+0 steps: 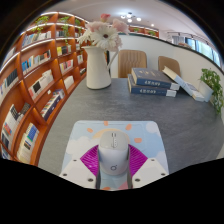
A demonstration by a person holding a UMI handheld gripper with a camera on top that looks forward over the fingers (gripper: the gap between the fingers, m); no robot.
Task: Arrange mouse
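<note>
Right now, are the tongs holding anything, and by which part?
Yes: the tongs are shut on the white mouse, their pink pads pressing its two long sides, over the mouse pad.

no readable text, book covers illegible

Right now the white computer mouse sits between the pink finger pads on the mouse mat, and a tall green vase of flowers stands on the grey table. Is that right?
Almost. The tall vase of flowers is white, not green, as the gripper view shows. The rest holds: the white computer mouse sits between the gripper's pink pads on the pale mouse mat, on the grey table.
</note>
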